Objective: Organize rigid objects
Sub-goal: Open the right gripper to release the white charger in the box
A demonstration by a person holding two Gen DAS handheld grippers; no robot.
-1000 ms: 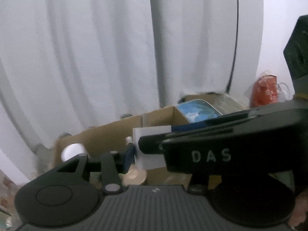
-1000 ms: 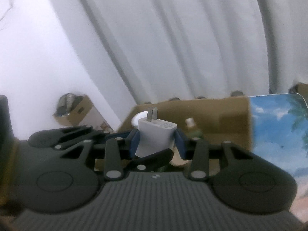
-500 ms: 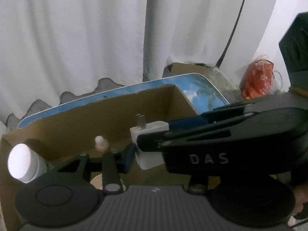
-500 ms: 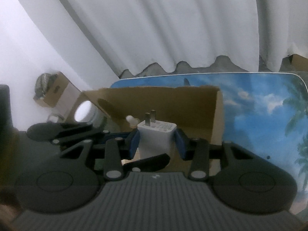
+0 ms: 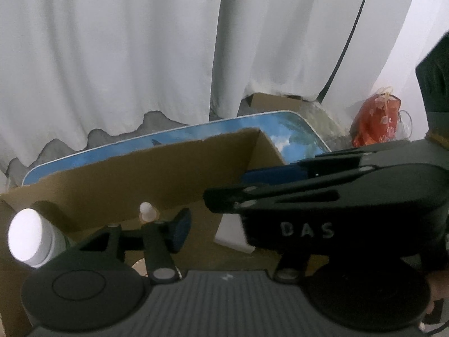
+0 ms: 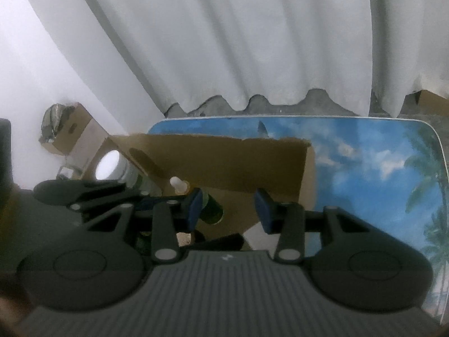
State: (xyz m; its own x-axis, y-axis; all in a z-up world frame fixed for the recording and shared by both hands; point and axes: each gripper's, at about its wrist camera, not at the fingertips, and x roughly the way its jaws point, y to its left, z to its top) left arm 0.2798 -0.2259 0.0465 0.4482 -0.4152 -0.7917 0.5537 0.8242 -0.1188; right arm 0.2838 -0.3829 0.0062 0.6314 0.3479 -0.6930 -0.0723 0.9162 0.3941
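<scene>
A white plug charger (image 5: 231,234) lies low inside the open cardboard box (image 5: 140,174), partly hidden behind the right gripper's black frame (image 5: 308,210), which crosses the left wrist view. My left gripper (image 5: 224,229) hangs over the box with its jaws opening. Its blue left pad (image 5: 181,229) stands clear of the charger, and its other finger is hidden. In the right wrist view my right gripper (image 6: 228,210) is open over the box (image 6: 224,163) with nothing between its pads. The charger (image 6: 254,240) shows as a white patch below them.
In the box stand a white-capped jar (image 5: 28,238), a small dropper bottle (image 5: 147,210) and a dark green bottle (image 6: 210,210). The box sits on a blue sky-print mat (image 6: 378,168). White curtains hang behind. A red bag (image 5: 376,120) and another carton (image 6: 70,132) sit on the floor.
Both grippers came down over the box with the charger between the pads. The charger has since dropped out of them into the box, and the left jaws stand wider.
</scene>
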